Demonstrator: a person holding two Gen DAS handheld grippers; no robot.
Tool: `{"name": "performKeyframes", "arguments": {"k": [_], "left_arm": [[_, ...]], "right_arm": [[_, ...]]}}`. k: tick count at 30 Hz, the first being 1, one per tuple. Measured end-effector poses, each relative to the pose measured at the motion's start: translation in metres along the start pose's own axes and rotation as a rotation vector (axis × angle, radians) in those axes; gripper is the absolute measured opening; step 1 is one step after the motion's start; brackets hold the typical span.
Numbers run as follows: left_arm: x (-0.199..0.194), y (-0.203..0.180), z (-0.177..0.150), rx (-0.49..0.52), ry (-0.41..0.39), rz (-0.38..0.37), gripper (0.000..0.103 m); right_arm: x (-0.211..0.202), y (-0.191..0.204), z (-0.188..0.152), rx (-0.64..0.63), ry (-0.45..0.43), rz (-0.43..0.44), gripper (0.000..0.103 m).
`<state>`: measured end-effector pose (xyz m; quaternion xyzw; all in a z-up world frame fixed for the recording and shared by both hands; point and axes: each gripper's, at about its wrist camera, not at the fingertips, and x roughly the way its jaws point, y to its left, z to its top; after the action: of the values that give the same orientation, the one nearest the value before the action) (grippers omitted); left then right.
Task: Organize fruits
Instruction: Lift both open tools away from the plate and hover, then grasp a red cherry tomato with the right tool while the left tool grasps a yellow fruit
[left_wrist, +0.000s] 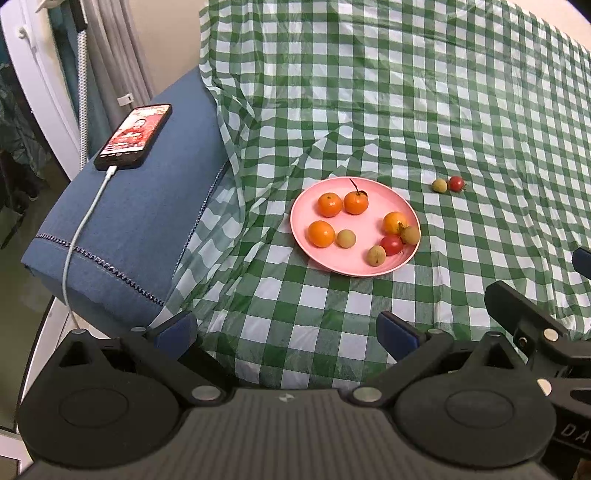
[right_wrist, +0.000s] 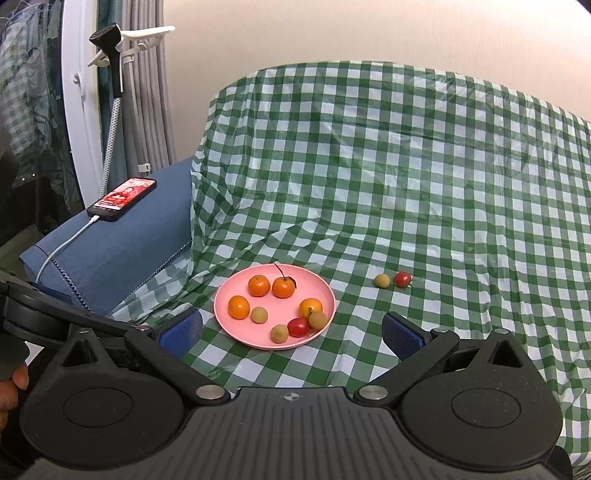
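A pink plate (left_wrist: 354, 266) (right_wrist: 225, 295) lies on the green checked cloth and holds several small oranges (left_wrist: 329, 204) (right_wrist: 258, 285), tan round fruits (left_wrist: 346, 238) (right_wrist: 259, 315) and one red tomato (left_wrist: 391, 244) (right_wrist: 297, 326). To its right on the cloth, a tan fruit (left_wrist: 439, 185) (right_wrist: 381, 280) touches a red tomato (left_wrist: 456, 183) (right_wrist: 402, 279). My left gripper (left_wrist: 286, 332) is open, empty, just short of the plate. My right gripper (right_wrist: 291, 332) is open too, its blue pads on either side of the plate's near rim, nothing held.
A blue sofa arm (left_wrist: 140, 221) (right_wrist: 122, 243) at the left carries a charging phone (left_wrist: 135, 136) (right_wrist: 123, 197) with a white cable. The checked cloth (left_wrist: 406, 92) (right_wrist: 406, 166) drapes up the backrest. Part of the right gripper's body (left_wrist: 524, 325) sits beside my left one.
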<state>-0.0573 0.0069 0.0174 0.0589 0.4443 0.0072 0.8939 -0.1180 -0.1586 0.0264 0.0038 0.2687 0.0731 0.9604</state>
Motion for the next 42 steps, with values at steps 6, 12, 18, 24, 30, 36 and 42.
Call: {"name": "performKeyframes", "arguments": {"k": [6, 12, 18, 24, 30, 36, 42], "left_arm": [[0.020, -0.007, 0.014, 0.004, 0.062, -0.025, 0.103], [0.040, -0.015, 0.048, -0.011, 0.073, -0.036, 0.103], [0.073, -0.027, 0.097, -0.017, 0.086, -0.023, 0.103], [0.118, -0.057, 0.144, 0.020, 0.115, -0.040, 0.103], [0.156, -0.085, 0.177, 0.019, 0.123, -0.055, 0.103], [0.190, -0.120, 0.197, 0.028, 0.149, -0.094, 0.103], [0.234, -0.174, 0.208, 0.036, 0.201, -0.192, 0.103]], "right_arm": [[0.020, -0.014, -0.001, 0.032, 0.027, 0.014, 0.102], [0.061, -0.056, 0.006, 0.091, 0.024, -0.072, 0.102], [0.155, -0.133, 0.008, 0.145, 0.069, -0.227, 0.102], [0.252, -0.185, -0.002, 0.093, 0.101, -0.305, 0.101], [0.319, -0.202, -0.008, 0.069, 0.121, -0.220, 0.080], [0.342, -0.211, 0.000, 0.060, 0.107, -0.192, 0.031], [0.297, -0.262, -0.014, 0.245, 0.142, -0.388, 0.031]]}}
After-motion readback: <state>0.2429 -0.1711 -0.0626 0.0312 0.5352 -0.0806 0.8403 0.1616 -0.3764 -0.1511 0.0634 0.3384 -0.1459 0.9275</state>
